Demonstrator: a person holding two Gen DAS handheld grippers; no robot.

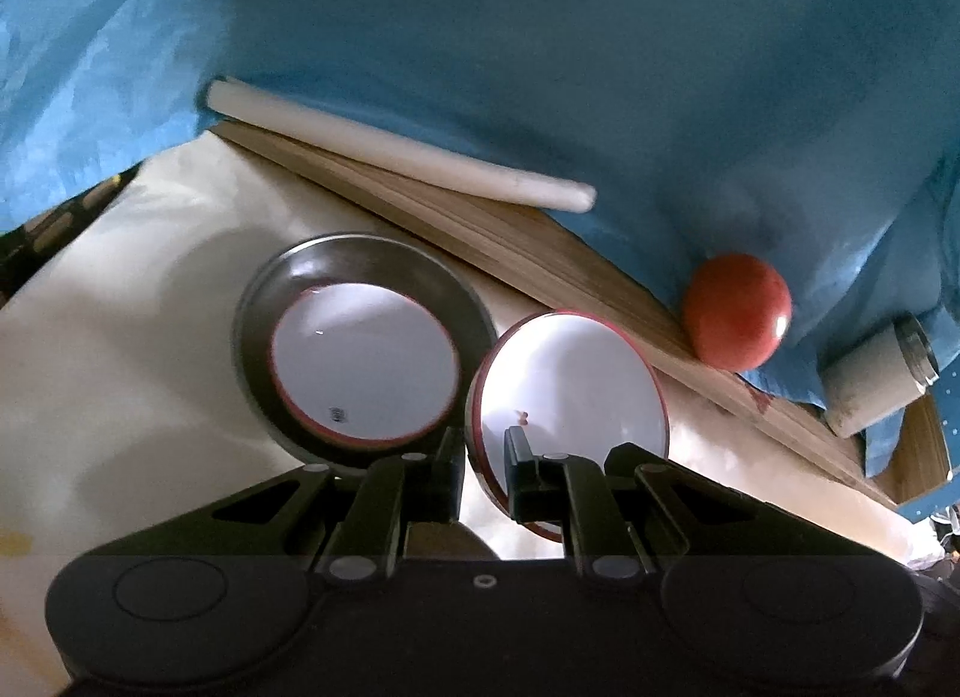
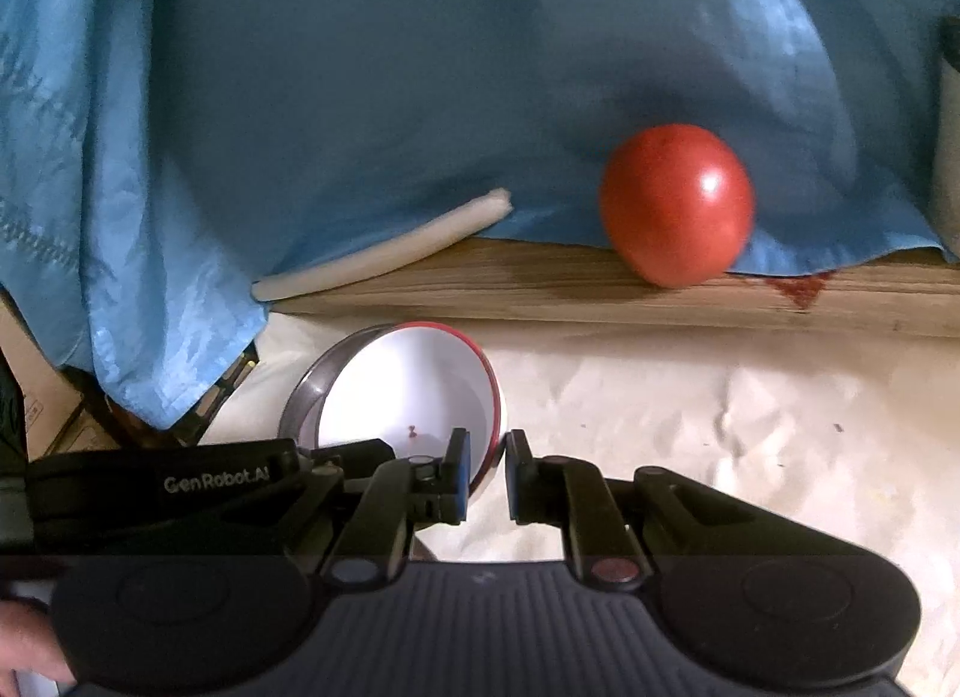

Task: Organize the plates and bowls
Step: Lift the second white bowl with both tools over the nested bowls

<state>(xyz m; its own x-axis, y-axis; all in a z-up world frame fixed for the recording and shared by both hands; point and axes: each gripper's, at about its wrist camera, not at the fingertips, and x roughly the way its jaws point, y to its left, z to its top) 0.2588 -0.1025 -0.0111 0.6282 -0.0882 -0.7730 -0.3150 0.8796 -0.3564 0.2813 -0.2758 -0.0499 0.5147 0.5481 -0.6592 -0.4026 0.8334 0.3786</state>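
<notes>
In the left wrist view my left gripper (image 1: 485,472) is shut on the rim of a white bowl with a red rim (image 1: 576,391) and holds it tilted. Beside it on the left, a second white red-rimmed bowl (image 1: 366,361) sits inside a steel plate (image 1: 264,301) on the cream table cover. In the right wrist view my right gripper (image 2: 486,478) straddles the rim of the tilted white bowl (image 2: 408,391), with the steel plate's edge (image 2: 312,379) behind it. The left gripper's black body (image 2: 180,481) shows at the left.
A wooden board (image 1: 522,253) runs along the back with a white rod (image 1: 390,144) and a red tomato (image 1: 738,319) on it; the tomato also shows in the right wrist view (image 2: 678,205). A blue cloth (image 1: 540,36) hangs behind. A white jar (image 1: 876,385) lies at right.
</notes>
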